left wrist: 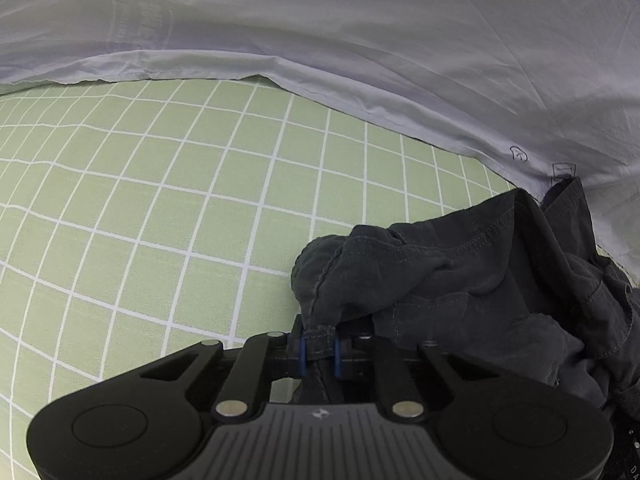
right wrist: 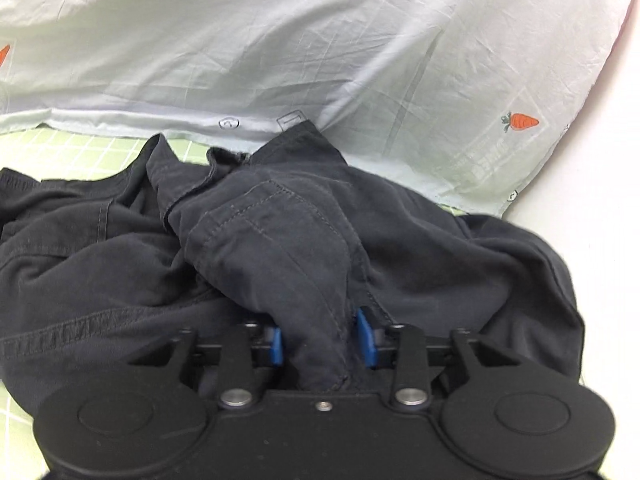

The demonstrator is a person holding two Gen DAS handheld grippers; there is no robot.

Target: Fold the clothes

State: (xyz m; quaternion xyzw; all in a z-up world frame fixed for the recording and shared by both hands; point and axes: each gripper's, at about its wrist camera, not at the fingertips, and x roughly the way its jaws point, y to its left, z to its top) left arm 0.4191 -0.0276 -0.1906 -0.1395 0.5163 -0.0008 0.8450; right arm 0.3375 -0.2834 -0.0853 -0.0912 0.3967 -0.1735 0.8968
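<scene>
Two tongs, both holding the same dark shorts (right wrist: 280,240). Left tongs (left wrist: 320,350) are nearly closed, w/ a thin bit of the shorts' hem pinched between the blue pads (left wrist: 303,354). Right tongs (right wrist: 320,340) are about halfway open, w/ a thick fold of the cloth pressed between the blue pads (right wrist: 366,338).

Shorts are all bunched up in a heap on the bed, on a green sheet (left wrist: 140,200) w/ white squares. The far side of the heap touches the edge of a pale blanket (right wrist: 320,48), which has little orange carrot (right wrist: 520,122) pics on it. In the left view the heap sits at the right side, w/ green sheet showing beside it.
</scene>
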